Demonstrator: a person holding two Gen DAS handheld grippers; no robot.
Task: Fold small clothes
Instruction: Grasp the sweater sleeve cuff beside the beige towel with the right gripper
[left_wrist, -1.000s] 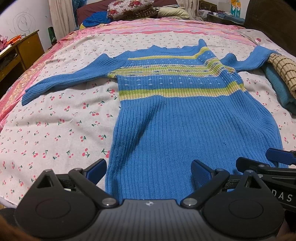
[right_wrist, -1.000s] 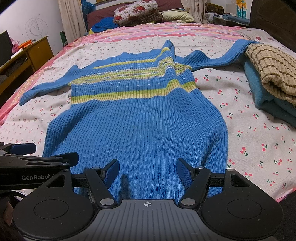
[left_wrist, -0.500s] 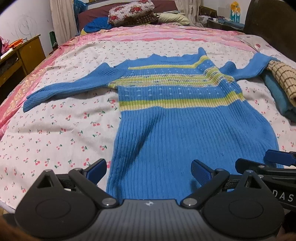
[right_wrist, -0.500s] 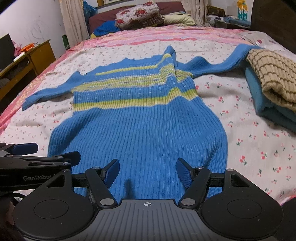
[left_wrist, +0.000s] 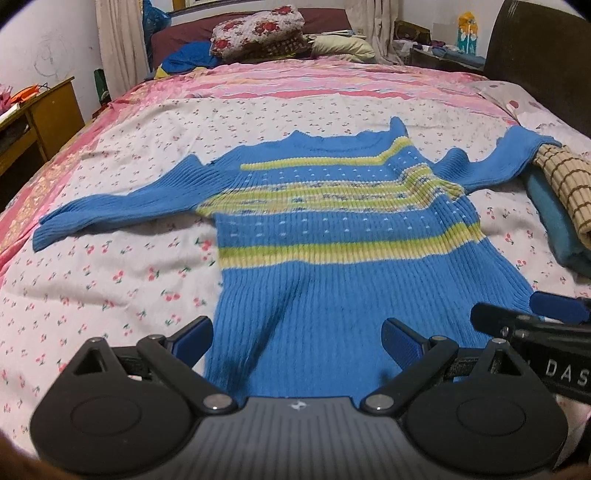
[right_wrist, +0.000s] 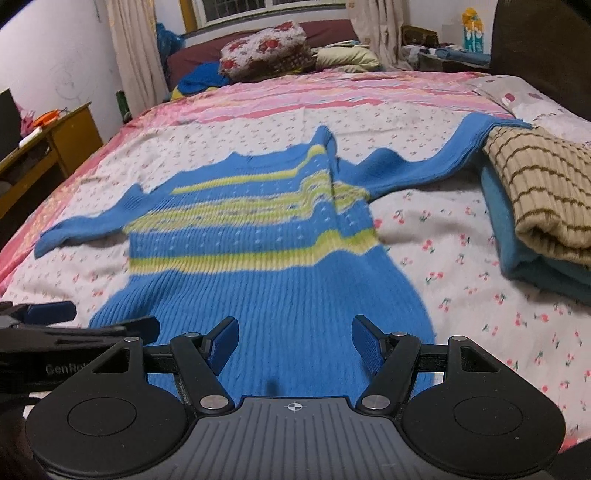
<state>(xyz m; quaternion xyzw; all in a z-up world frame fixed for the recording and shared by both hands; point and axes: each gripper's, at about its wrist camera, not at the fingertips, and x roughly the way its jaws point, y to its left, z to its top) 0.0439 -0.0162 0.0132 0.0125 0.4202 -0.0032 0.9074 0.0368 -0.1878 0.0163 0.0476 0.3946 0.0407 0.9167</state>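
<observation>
A small blue ribbed sweater (left_wrist: 332, 236) (right_wrist: 258, 258) with yellow-green stripes lies flat on the bed, front up, hem toward me, both sleeves spread sideways. My left gripper (left_wrist: 297, 338) is open above the hem's left half, nothing between its fingers. Above the hem's right half, my right gripper (right_wrist: 293, 341) is open and empty too. The right sleeve's cuff (right_wrist: 491, 127) rests against a folded pile. Each gripper shows at the edge of the other's view.
A folded pile, tan striped knit (right_wrist: 539, 192) on teal cloth (right_wrist: 517, 258), lies at the right of the cherry-print sheet (left_wrist: 92, 280). Pillows (right_wrist: 266, 51) sit at the bed's far end. A wooden desk (left_wrist: 40, 118) stands left, a dark headboard (left_wrist: 546, 62) right.
Both grippers have risen and pulled back a little from the sweater; it looks smaller and farther in both views. The sweater itself has not moved. Both grippers stay open.
</observation>
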